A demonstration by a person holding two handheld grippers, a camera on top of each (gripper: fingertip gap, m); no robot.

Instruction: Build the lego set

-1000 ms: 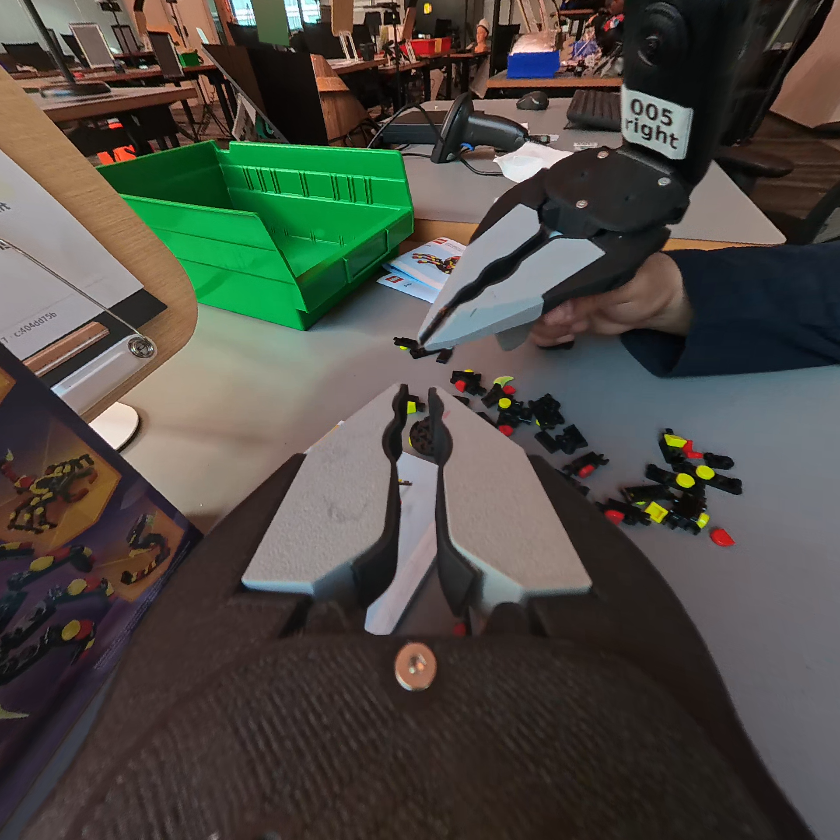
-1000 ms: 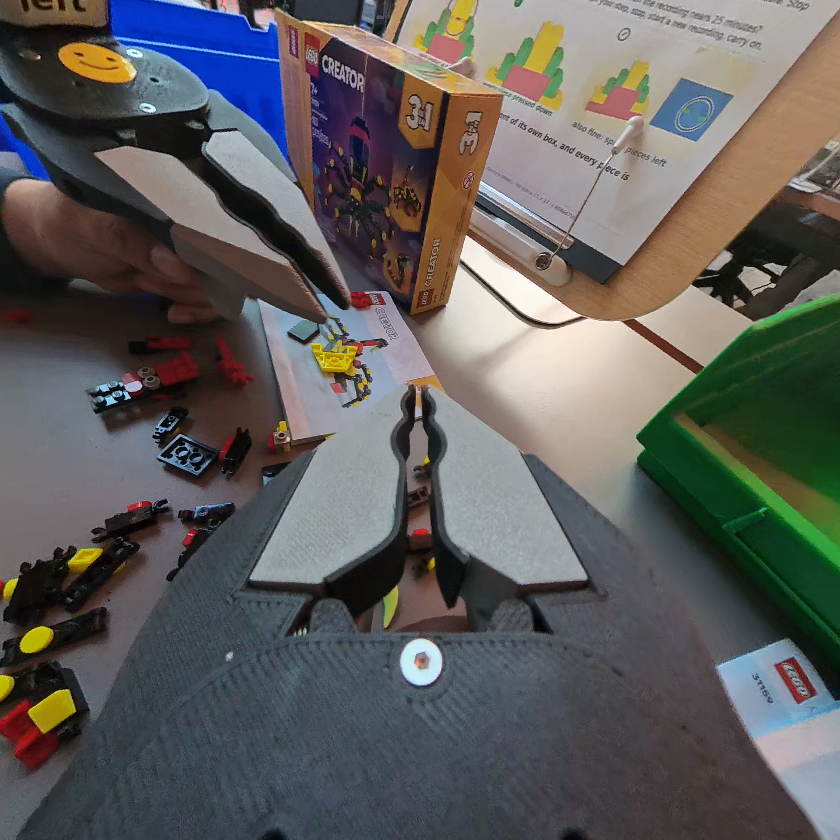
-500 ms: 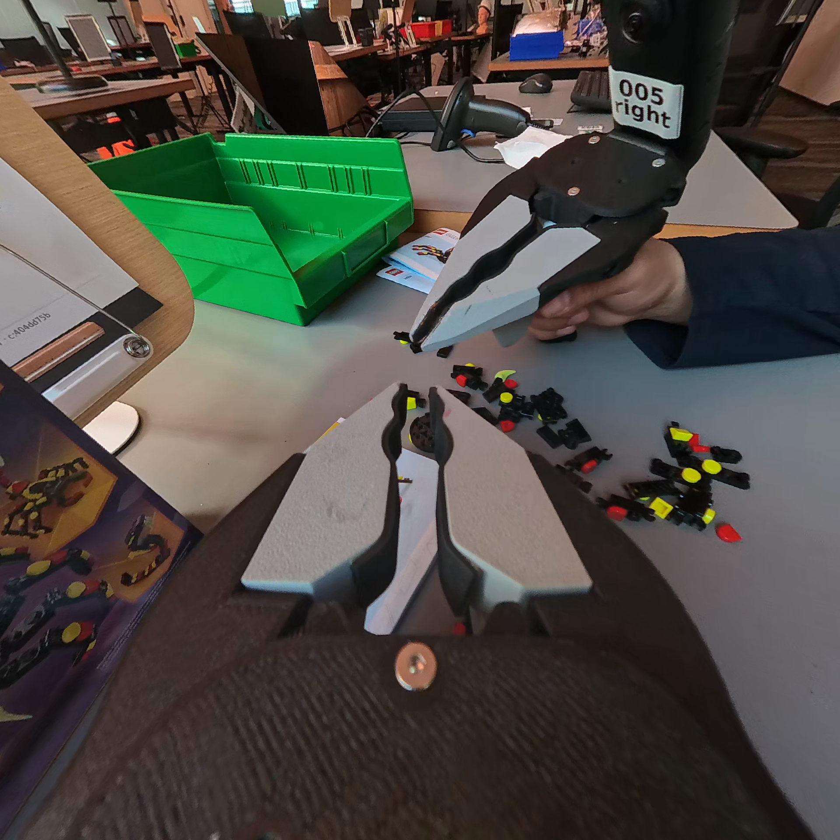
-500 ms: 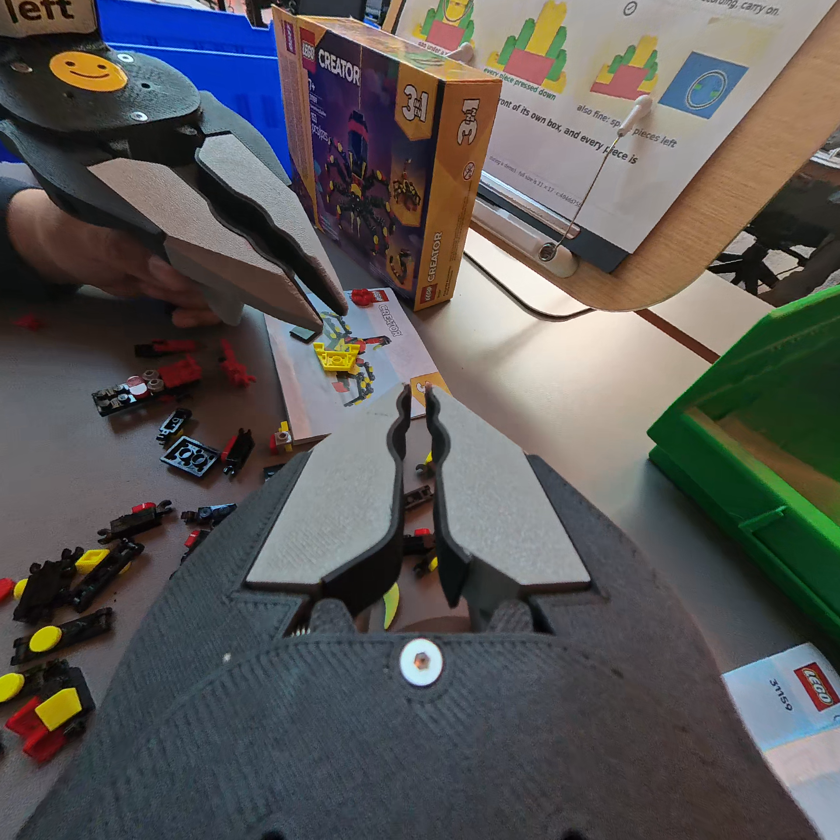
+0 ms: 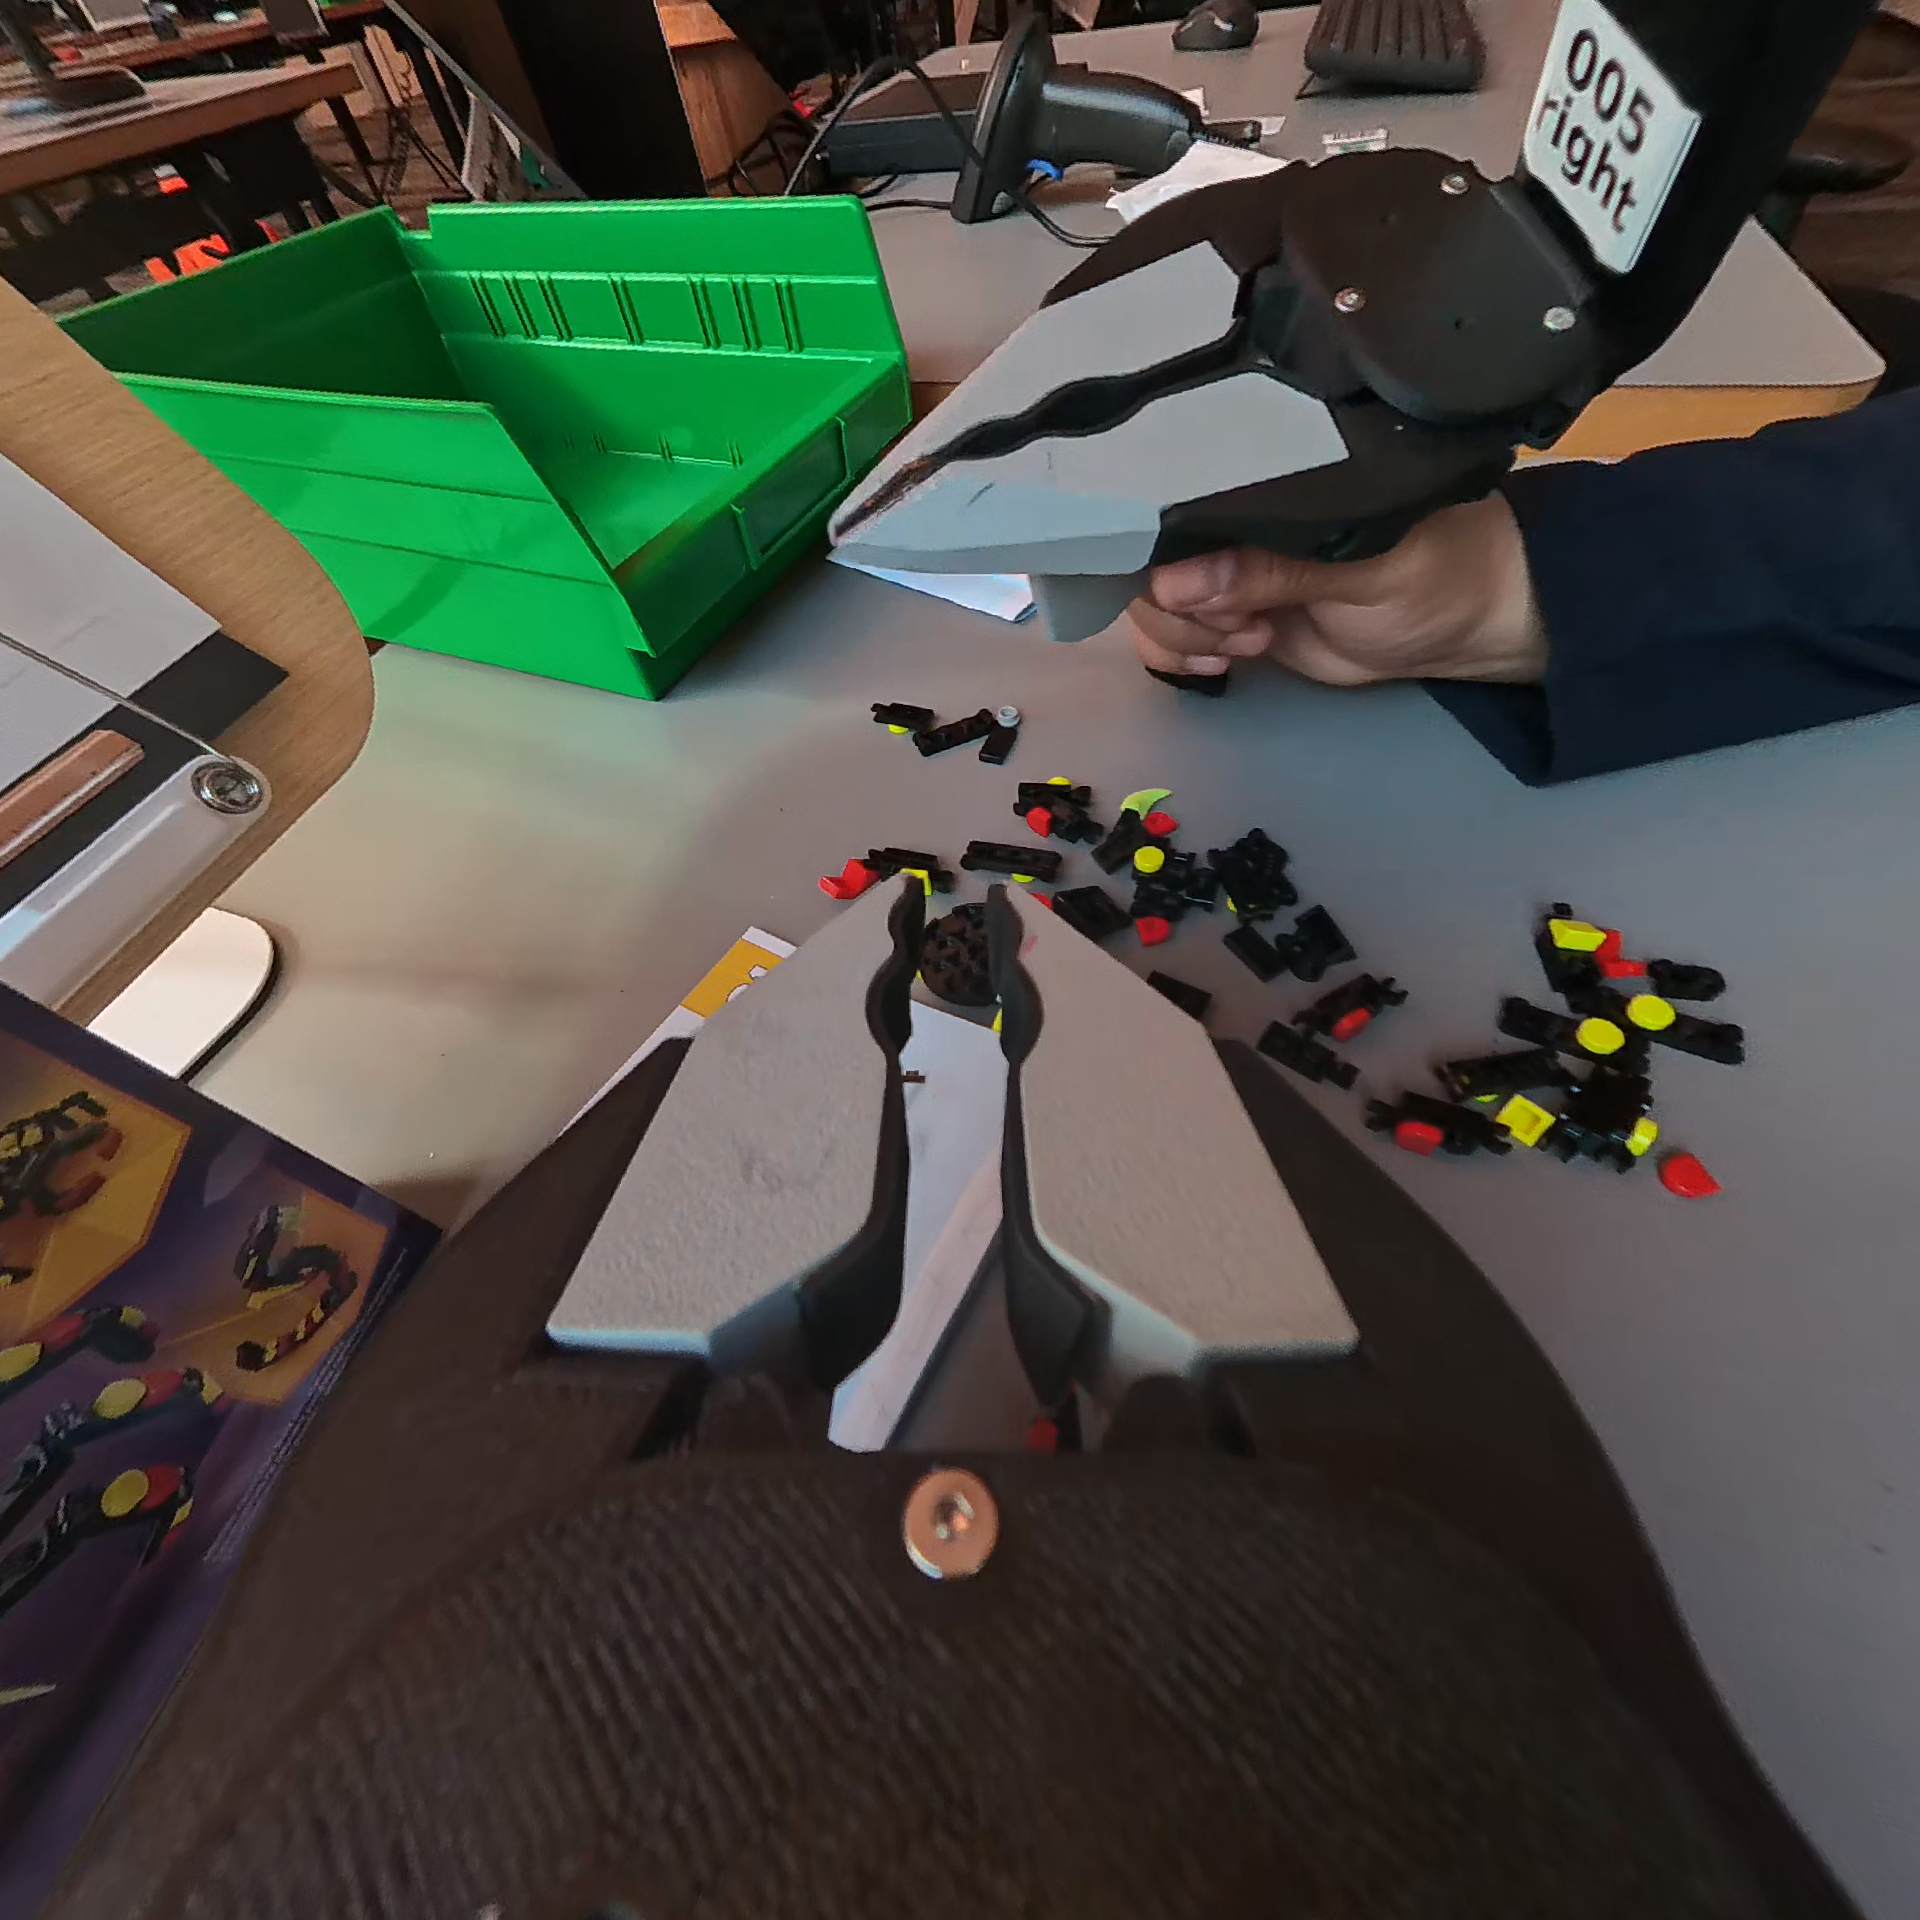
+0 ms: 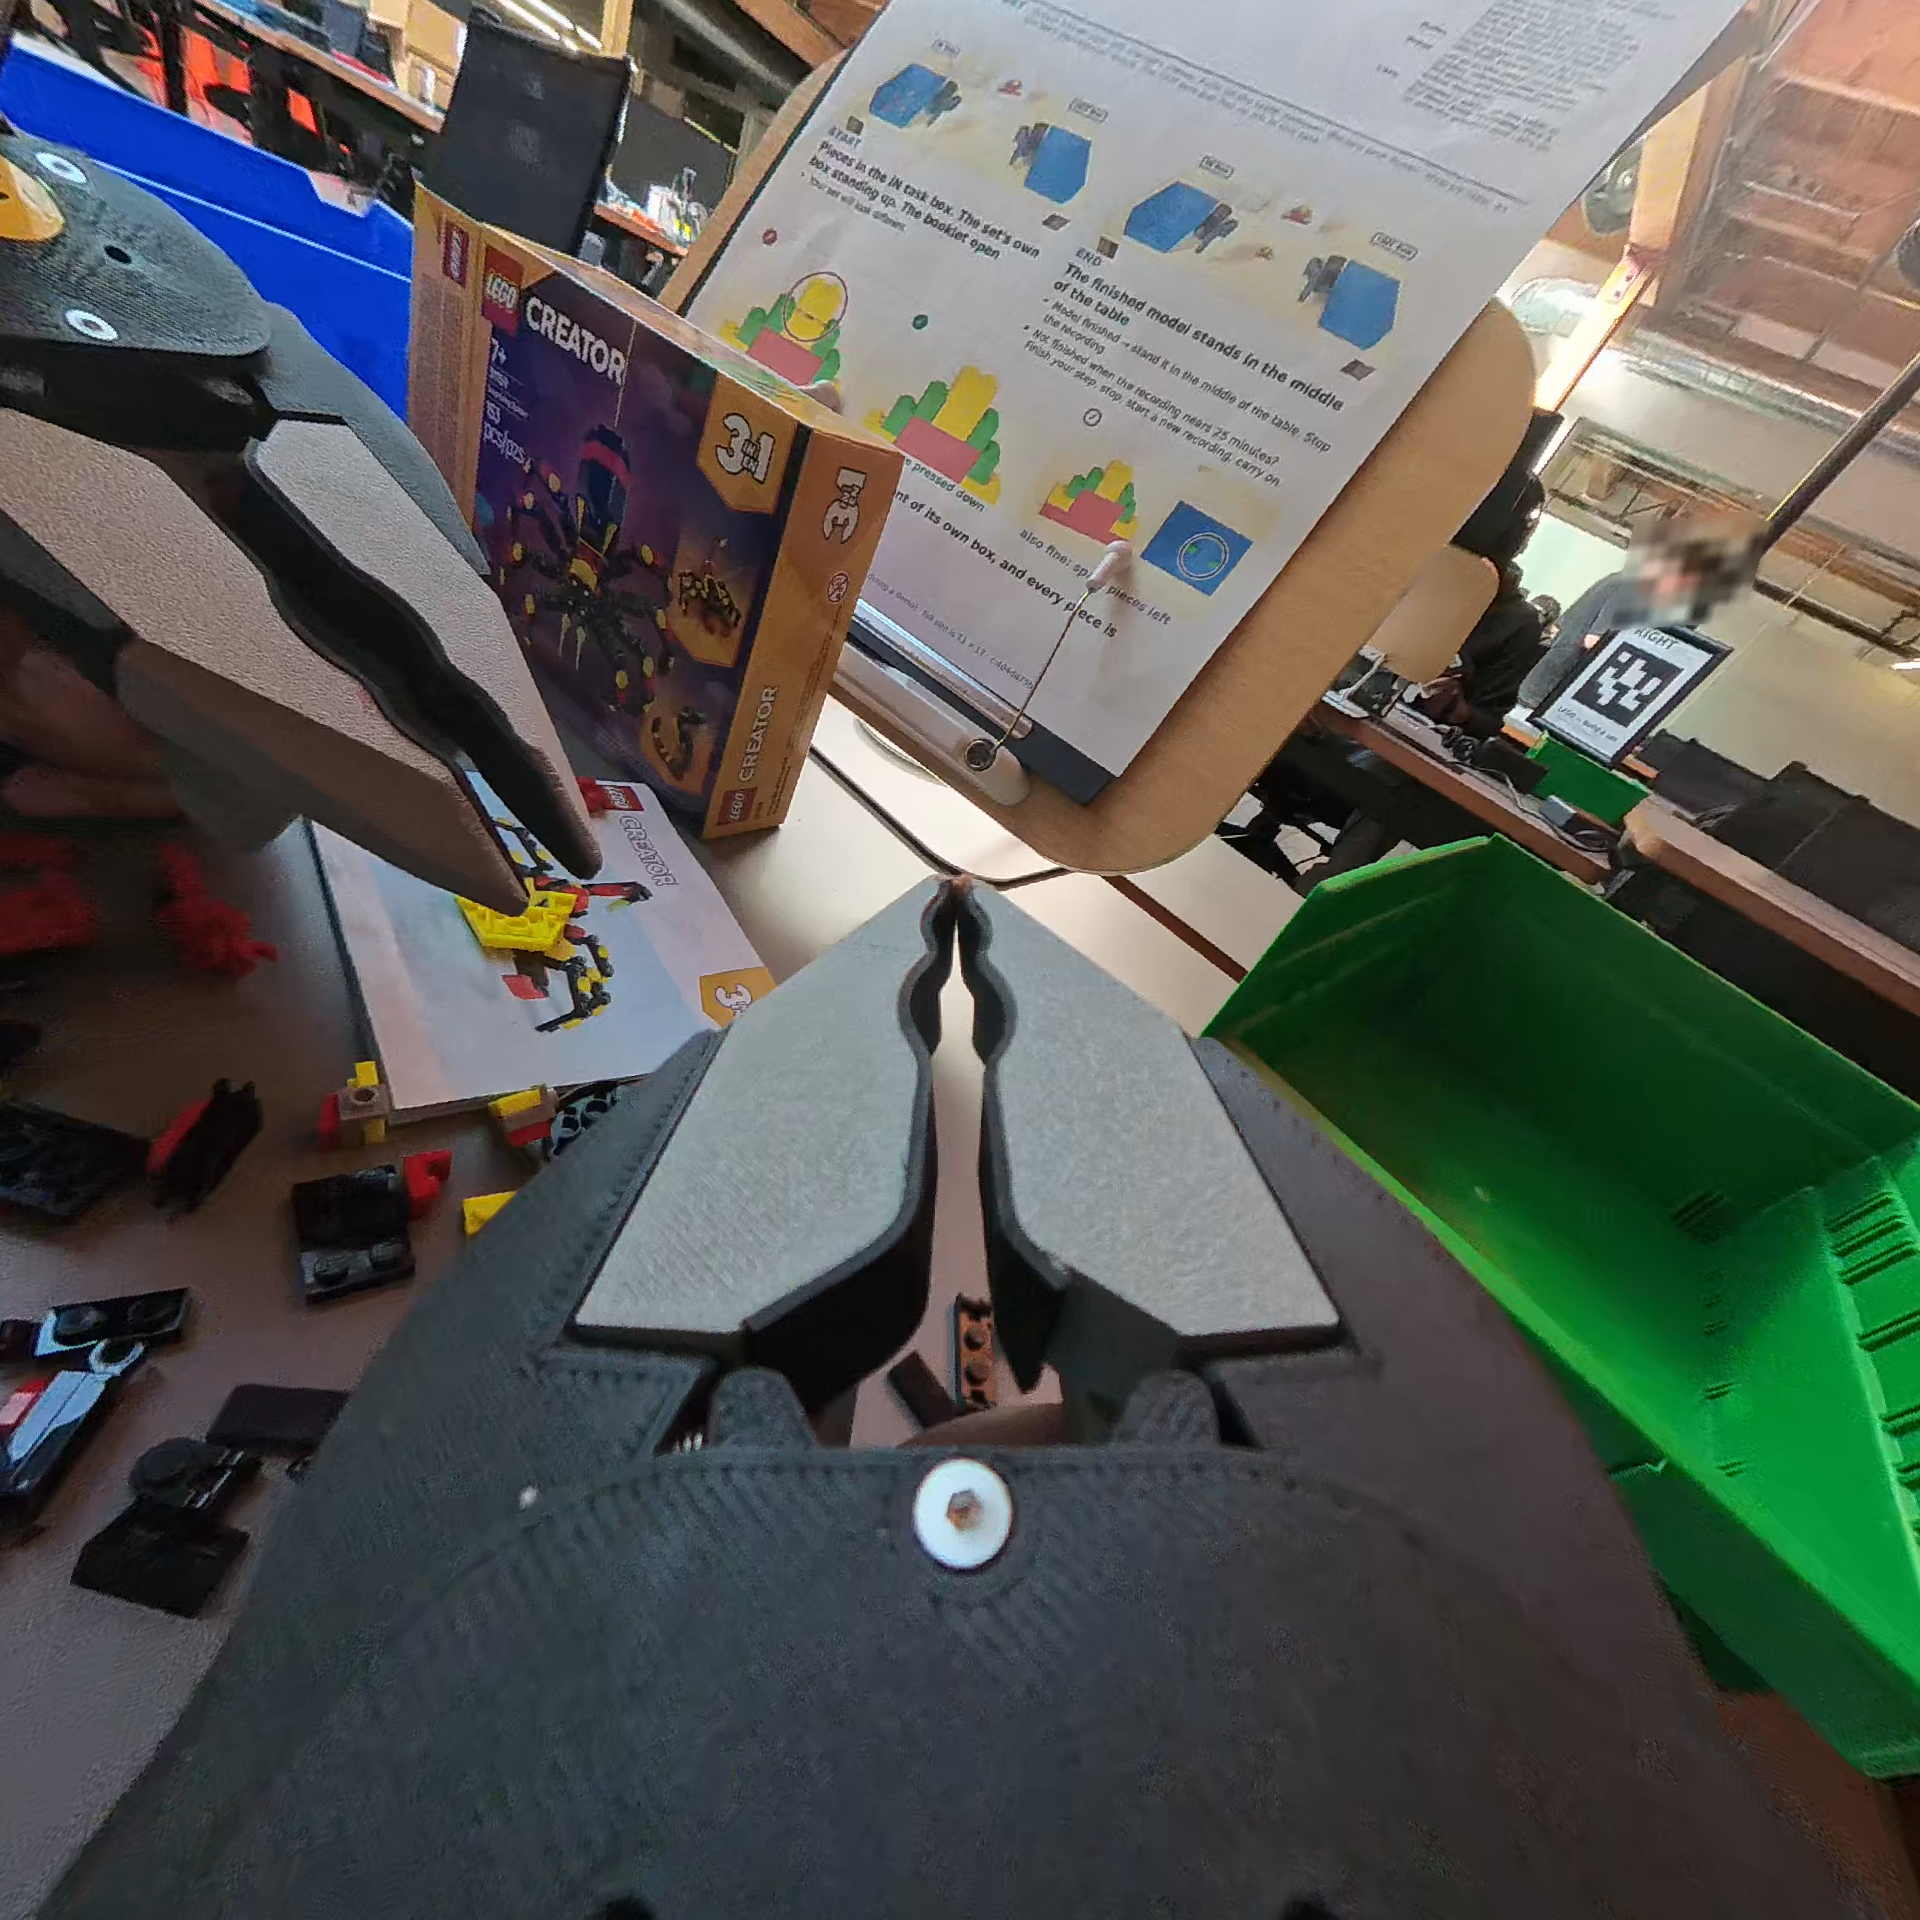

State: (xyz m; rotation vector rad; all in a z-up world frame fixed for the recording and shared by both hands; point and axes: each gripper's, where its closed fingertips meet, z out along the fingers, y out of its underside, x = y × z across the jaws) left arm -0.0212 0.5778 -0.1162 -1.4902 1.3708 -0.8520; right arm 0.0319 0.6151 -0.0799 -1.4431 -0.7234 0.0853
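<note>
I see my right gripper [image 6: 954, 885] raised with its 2 tips pinched together on nothing, my left gripper [image 5: 948, 902] slightly parted and empty over the booklet [image 6: 499, 997], loose pieces [image 5: 1226, 883] scattered on the table [image 5: 540, 831] just beyond.

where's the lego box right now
In the right wrist view the lego box stands upright, upper left, behind the booklet and beside the wooden stand.
</note>
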